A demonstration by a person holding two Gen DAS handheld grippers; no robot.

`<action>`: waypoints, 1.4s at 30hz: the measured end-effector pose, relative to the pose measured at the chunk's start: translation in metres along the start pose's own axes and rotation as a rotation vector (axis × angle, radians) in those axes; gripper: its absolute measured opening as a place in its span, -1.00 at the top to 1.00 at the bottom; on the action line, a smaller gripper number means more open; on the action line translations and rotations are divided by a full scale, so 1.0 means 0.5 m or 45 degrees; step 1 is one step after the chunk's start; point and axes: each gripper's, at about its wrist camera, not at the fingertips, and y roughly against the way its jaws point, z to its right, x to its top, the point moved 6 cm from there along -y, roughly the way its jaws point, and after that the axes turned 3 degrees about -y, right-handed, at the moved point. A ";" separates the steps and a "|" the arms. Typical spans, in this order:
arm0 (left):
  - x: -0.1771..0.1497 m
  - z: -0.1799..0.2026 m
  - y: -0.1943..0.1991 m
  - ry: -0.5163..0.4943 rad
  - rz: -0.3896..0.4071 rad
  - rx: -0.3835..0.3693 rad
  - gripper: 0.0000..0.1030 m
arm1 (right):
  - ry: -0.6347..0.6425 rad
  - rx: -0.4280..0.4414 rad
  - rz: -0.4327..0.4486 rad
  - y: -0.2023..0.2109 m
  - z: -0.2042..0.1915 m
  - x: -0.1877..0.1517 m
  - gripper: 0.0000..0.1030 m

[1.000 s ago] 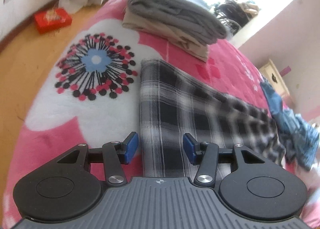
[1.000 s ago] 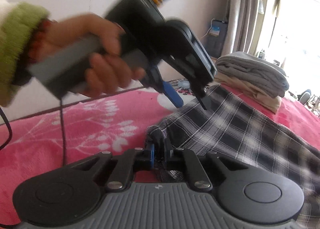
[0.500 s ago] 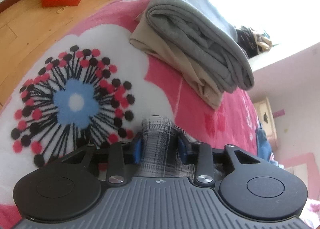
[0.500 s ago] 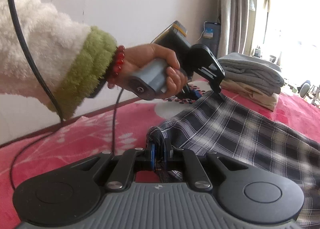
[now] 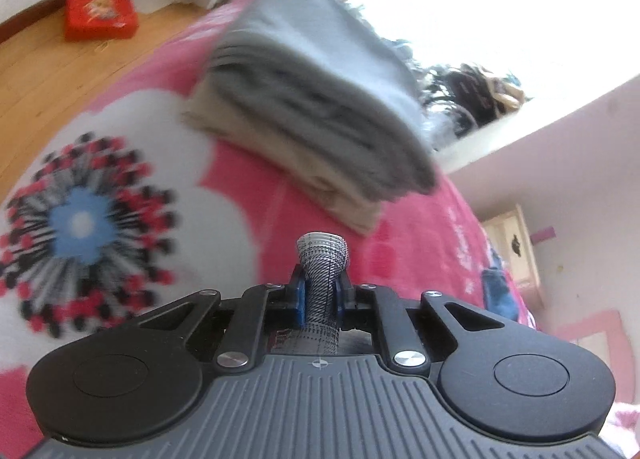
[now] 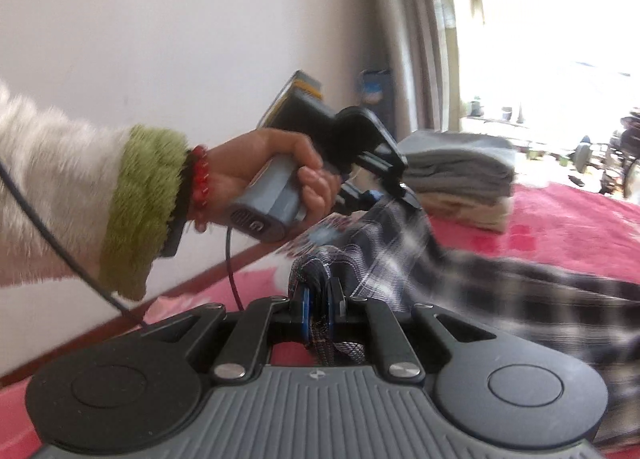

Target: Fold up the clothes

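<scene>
On the pink bed (image 5: pixel 404 235), both the left gripper (image 5: pixel 320 293) and right gripper (image 6: pixel 318 309) are clamped on one edge of the plaid shirt (image 6: pixel 500 283), seemingly lifting it to fold, so next they should carry it over evenly.

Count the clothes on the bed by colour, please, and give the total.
Black-and-white plaid: 1, the plaid garment, held by the left gripper and the right gripper.
Grey: 1, the folded grey garment.
Beige: 1, the folded beige garment under it.
Blue: 1, the blue garment, mostly hidden.
Total: 4
</scene>
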 end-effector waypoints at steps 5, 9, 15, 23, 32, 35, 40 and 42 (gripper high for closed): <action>-0.007 0.129 -0.021 -0.111 -0.009 -0.091 0.81 | -0.119 -0.116 0.079 0.071 0.072 0.033 0.85; -0.019 0.225 -0.051 -0.211 -0.021 -0.121 0.81 | -0.238 -0.209 0.141 0.130 0.142 0.048 0.86; -0.060 0.346 -0.132 -0.328 -0.068 -0.107 0.81 | -0.450 -0.343 0.236 0.206 0.258 0.050 0.86; -0.139 0.483 -0.259 -0.453 -0.157 -0.099 0.81 | -0.727 -0.522 0.318 0.306 0.424 0.003 0.87; -0.237 0.580 -0.390 -0.633 -0.239 -0.054 0.81 | -1.107 -0.635 0.378 0.364 0.588 -0.111 0.87; -0.270 0.595 -0.427 -0.701 -0.254 -0.018 0.81 | -1.234 -0.644 0.383 0.374 0.622 -0.150 0.87; -0.296 0.577 -0.472 -0.700 -0.339 0.040 0.49 | -1.508 -0.623 0.350 0.372 0.669 -0.222 0.86; -0.290 0.569 -0.467 -0.632 -0.351 0.005 0.27 | -1.694 -0.575 0.352 0.372 0.686 -0.264 0.82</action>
